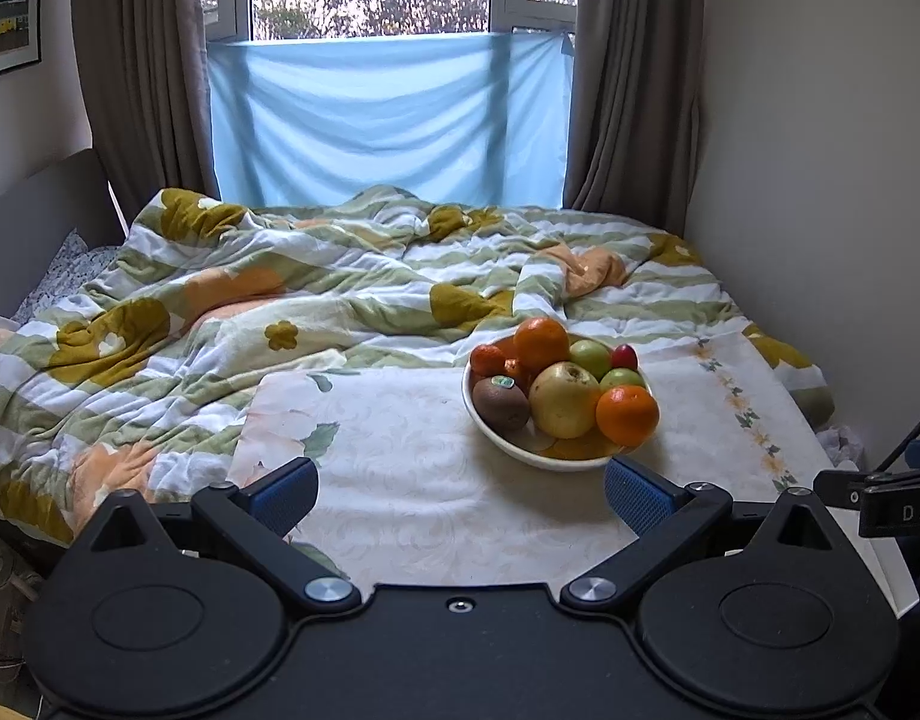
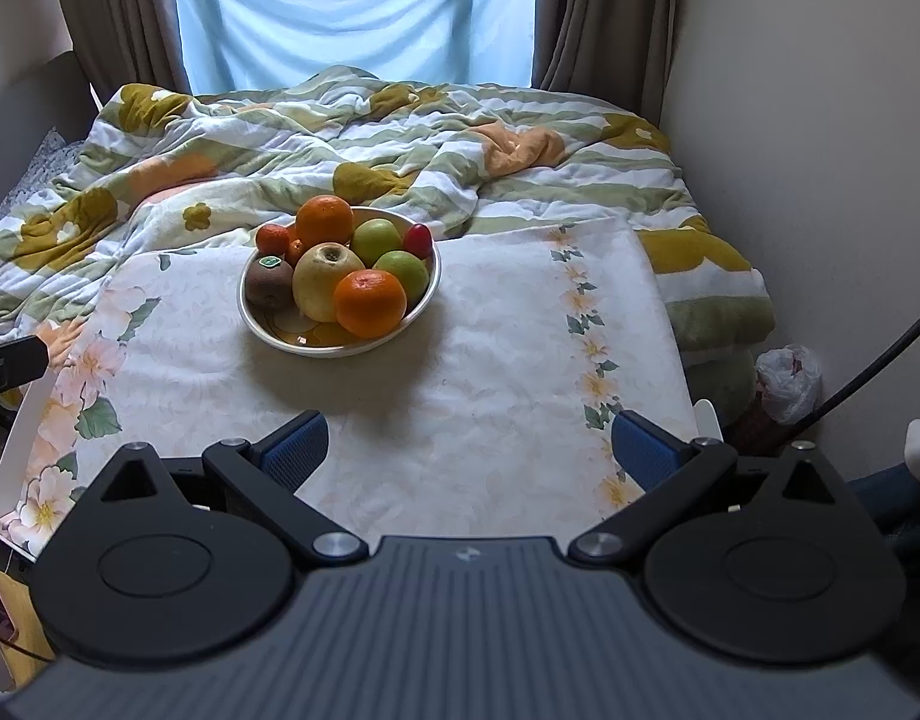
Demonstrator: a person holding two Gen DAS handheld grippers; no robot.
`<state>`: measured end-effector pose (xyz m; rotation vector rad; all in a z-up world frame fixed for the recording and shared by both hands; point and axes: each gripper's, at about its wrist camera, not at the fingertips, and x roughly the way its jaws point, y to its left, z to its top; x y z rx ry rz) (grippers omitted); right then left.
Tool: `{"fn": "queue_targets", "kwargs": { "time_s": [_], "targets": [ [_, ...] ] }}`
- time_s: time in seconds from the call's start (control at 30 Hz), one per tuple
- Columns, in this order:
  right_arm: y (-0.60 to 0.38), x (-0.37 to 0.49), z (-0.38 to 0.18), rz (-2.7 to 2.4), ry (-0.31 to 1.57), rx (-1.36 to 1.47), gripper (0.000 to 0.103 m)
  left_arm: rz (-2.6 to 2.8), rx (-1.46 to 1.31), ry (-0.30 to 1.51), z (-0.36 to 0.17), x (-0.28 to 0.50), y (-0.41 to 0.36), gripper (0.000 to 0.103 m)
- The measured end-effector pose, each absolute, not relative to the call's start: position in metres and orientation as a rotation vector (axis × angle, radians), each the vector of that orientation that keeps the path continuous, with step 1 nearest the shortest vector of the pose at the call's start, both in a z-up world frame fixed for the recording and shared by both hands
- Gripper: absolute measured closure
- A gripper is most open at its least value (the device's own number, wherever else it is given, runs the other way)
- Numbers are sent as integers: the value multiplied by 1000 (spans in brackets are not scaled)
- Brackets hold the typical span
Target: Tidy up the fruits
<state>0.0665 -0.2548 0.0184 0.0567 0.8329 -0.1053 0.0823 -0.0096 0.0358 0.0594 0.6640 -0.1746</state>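
Left gripper [image 1: 460, 495] is being held wide apart, nothing between the blue pads [image 1: 283, 495], low over the near edge of the floral-print board [image 1: 400, 480]. Right gripper [image 2: 469, 450] is likewise being held wide apart and empty, over the same board's near edge.

All fruit is being carried in one white bowl [image 2: 292, 343], which is sitting on the board's far half, near the rumpled flowered quilt [image 2: 400, 132]. In the bowl: a kiwi [image 2: 269, 281] with a green sticker at the left rim, a large yellow apple [image 2: 328, 282] in the middle, an orange [image 2: 370, 303] at the front touching that apple, a second orange [image 2: 324, 221] piled at the back, a small tangerine [image 2: 272, 238] at back left, two green apples [image 2: 376, 240] [image 2: 403, 270] on the right, and a small red fruit [image 2: 418, 240] against the far right rim; its kind cannot be told.

In the left wrist view the bowl [image 1: 520, 450] is being seen just beyond the right pad [image 1: 637, 495]. Neither gripper is touching bowl or fruit.
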Motion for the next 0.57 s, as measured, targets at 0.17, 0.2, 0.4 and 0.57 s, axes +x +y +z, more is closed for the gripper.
{"fn": "queue_targets", "kwargs": {
  "time_s": [0.17, 0.2, 0.4, 0.57],
  "targets": [
    [-255, 67, 18, -107, 833, 51, 0, -159, 88, 632, 37, 81, -15, 0],
    [-255, 66, 17, -108, 833, 50, 0, -159, 95, 622, 38, 80, -16, 0],
    [-256, 66, 16, -107, 834, 49, 0, -154, 122, 620, 34, 79, -21, 0],
    [-255, 66, 16, -108, 834, 48, 0, -159, 110, 628, 28, 78, -22, 0]
  ]
}}
